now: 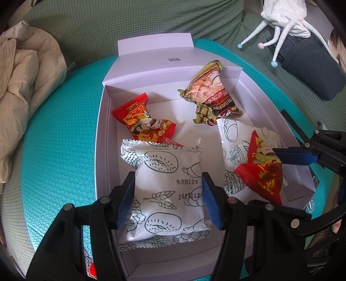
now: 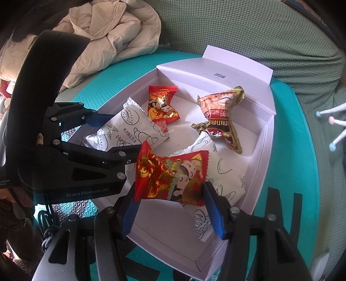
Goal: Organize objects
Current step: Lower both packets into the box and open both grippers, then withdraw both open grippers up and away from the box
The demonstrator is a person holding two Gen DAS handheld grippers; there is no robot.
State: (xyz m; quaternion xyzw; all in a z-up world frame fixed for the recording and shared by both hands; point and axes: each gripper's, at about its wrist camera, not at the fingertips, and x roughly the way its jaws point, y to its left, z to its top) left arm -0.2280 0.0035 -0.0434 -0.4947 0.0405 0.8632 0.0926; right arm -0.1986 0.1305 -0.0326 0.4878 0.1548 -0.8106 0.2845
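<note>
An open white box (image 1: 103, 134) (image 2: 262, 138) lies on a teal mat and holds several snack packets. My left gripper (image 1: 168, 201) (image 2: 121, 134) is over the box, its fingers on either side of a white printed packet (image 1: 166, 188) (image 2: 127, 127); whether they press it I cannot tell. My right gripper (image 2: 170, 207) (image 1: 287, 155) is shut on a red packet (image 2: 170, 175) (image 1: 261, 173) and holds it over a second white packet (image 2: 225, 173) (image 1: 233, 138). Another red packet (image 1: 144, 121) (image 2: 162, 103) and a brown-gold packet (image 1: 212, 93) (image 2: 222, 116) lie farther back.
The teal mat (image 1: 56, 151) lies on a green couch (image 1: 108, 26). A beige jacket (image 1: 23, 73) (image 2: 112, 32) is piled at the left. A white plush toy (image 1: 285, 19) and a dark cushion (image 1: 313, 71) lie at the back right.
</note>
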